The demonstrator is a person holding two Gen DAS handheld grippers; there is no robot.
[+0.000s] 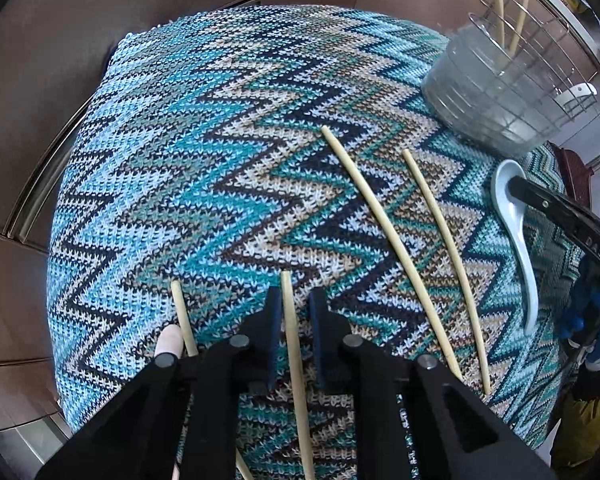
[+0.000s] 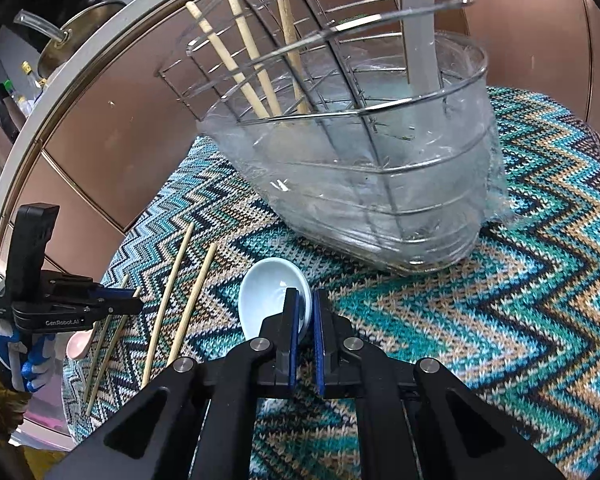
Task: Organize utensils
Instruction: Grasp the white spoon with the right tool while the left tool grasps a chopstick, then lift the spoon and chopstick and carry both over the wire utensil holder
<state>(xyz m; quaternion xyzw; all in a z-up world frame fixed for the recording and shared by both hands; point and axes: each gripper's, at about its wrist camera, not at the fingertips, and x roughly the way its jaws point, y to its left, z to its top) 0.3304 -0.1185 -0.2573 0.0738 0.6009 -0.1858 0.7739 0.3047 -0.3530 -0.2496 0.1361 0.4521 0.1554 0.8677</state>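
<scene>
Several wooden chopsticks lie on the zigzag knit cloth [image 1: 220, 160]. My left gripper [image 1: 296, 300] is open, its fingers either side of one chopstick [image 1: 294, 352] without touching it. Two longer chopsticks [image 1: 380, 216] lie to its right, another [image 1: 182, 316] to its left beside a pink spoon [image 1: 170, 340]. My right gripper [image 2: 306, 308] is shut on the rim of a pale blue ceramic spoon [image 2: 268, 292] resting on the cloth; the spoon also shows in the left wrist view [image 1: 516, 216]. The wire utensil holder [image 2: 380, 184] with a clear liner holds chopsticks [image 2: 236, 64] and a white spoon handle [image 2: 420, 40].
Brown cabinet fronts [image 1: 100, 20] surround the cloth-covered table. A pot lid [image 2: 76, 28] and bottles [image 2: 20, 88] sit on the counter beyond. The holder also shows at the far right in the left wrist view [image 1: 496, 92].
</scene>
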